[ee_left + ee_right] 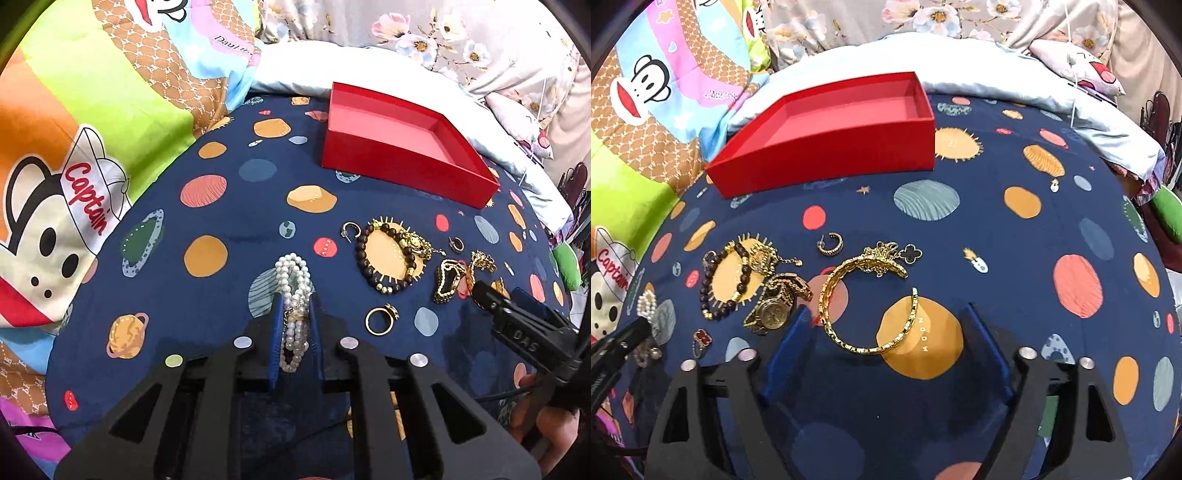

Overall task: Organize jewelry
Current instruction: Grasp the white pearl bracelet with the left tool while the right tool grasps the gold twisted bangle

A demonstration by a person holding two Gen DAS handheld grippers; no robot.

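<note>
Left wrist view: left tongs (295, 314) clenched on pearl bracelet (293, 291), low over the bed. Right tongs (890, 325) released, straddling gold bangle (868, 314). Red box (827, 122) apparently empty. Unsorted on the bedsheet: bead bracelet (722, 280), watch (772, 314), ring (380, 319), earrings.

Left gripper (295, 314) jaws clamp the pearl bracelet (293, 295); red box (402, 147) beyond.

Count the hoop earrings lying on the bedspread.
2. One hoop earring lies left of the dark bead bracelet; the other hoop earring lies right of it. More may hide in the gold tangle.
</note>
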